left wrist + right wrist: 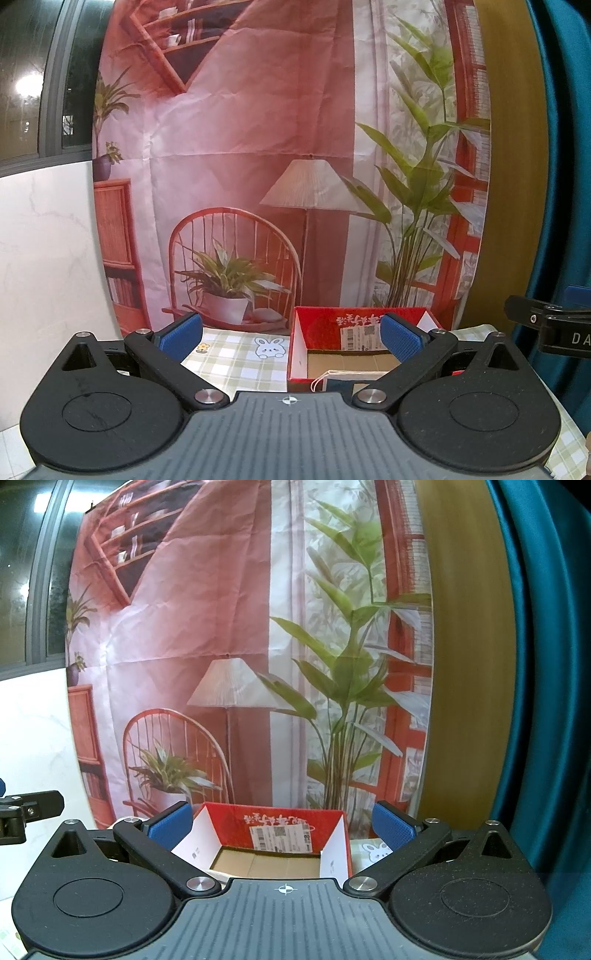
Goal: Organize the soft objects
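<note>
Left tool (291, 338): the two blue ribbed pads are spread wide, nothing between them; released. The black arms are matte plastic with round metal pivot pins. Just ahead of it and a little to its right stands the box (297, 350), a red cardboard carton with an open top, white inner side walls and a plain brown floor. A white shipping label (360, 338) with barcodes is stuck on the inside of the far wall, under white printed characters. At the box's near edge, partly hidden by the tool body, lies something with a white cord loop and a dark blue flat part (340, 382); what it is cannot be told. No other soft item is visible.

The desk (236, 360) ahead of the left tool's left pad wears a smooth checked cloth, pale green and white, printed with a rabbit (270, 348) and a small flower.

Right tool (282, 827): pads likewise wide apart and empty; released. The box (334, 853) sits straight ahead of it, centred between the pads, square-cornered, its brown floor bare where visible.

Behind the box hangs a creased backdrop (207, 620) printed with a lamp, chair and plants. A teal curtain (546, 701) hangs in smooth folds to the right of it.
</note>
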Tool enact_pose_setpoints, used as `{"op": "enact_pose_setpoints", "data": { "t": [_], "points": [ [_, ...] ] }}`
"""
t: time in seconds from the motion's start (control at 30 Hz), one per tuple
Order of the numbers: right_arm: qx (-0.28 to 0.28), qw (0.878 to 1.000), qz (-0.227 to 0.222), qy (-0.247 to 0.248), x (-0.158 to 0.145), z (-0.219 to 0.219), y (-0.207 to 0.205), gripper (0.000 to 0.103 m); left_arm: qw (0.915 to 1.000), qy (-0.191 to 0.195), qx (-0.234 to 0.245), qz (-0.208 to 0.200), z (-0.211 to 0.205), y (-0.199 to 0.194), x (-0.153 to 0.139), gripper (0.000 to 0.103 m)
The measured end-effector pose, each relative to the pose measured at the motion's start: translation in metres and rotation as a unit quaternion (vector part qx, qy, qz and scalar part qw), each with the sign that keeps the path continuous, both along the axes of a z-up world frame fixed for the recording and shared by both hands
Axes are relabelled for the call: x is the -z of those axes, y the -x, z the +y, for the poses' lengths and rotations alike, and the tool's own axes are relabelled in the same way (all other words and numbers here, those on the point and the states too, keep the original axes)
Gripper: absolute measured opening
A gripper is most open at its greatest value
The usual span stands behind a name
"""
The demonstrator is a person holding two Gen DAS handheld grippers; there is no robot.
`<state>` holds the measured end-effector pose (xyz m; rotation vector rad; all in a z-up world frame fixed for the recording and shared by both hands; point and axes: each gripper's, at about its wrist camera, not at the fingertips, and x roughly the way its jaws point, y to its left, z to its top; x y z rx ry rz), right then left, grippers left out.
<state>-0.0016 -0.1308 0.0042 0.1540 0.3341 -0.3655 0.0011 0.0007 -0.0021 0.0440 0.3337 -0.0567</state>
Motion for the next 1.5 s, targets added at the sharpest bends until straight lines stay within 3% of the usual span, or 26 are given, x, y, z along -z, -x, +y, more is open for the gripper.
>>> {"op": "enact_pose_setpoints", "data": {
  "t": [1.5],
  "points": [
    [0.002,1.000,0.003,-0.001,0.0044,-0.0025,0.0020,0.103,1.0000,0.002,-0.003,0.007,-0.0021,-0.0015,0.0043,0.103]
  ]
}}
